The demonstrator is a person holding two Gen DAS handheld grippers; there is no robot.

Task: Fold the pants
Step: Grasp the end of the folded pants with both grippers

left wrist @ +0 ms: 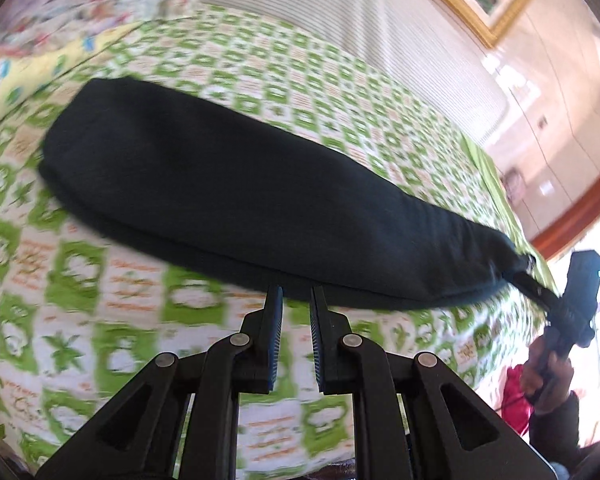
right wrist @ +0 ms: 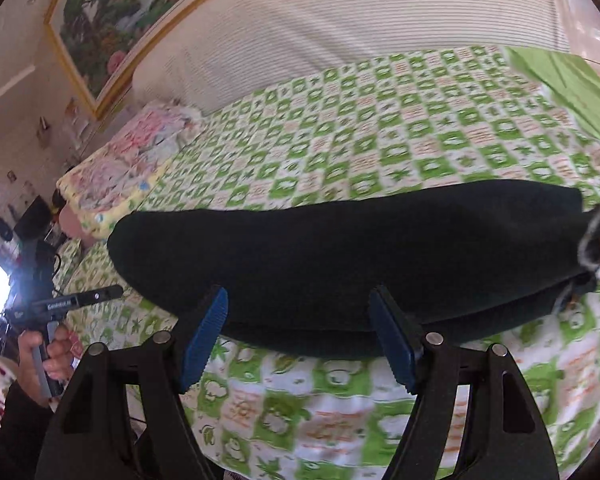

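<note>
Black pants (left wrist: 228, 184) lie folded lengthwise as a long dark strip on the green-and-white patterned bedspread (left wrist: 76, 280). In the left wrist view my left gripper (left wrist: 296, 292) sits at the near long edge of the pants, its fingers a narrow gap apart with nothing between them. The right gripper (left wrist: 540, 292) shows there at the pants' right end. In the right wrist view the pants (right wrist: 360, 248) lie across the middle, waistband end with a drawstring (right wrist: 592, 240) at the right. My right gripper (right wrist: 300, 296) is wide open, fingertips at the near edge. The left gripper (right wrist: 116, 292) shows at the far left.
A striped white headboard cushion (right wrist: 340, 32) lines the back of the bed. A floral pillow (right wrist: 124, 168) lies at the left end. A framed landscape painting (right wrist: 112, 20) hangs on the wall. A green sheet edge (right wrist: 572, 84) shows at the right.
</note>
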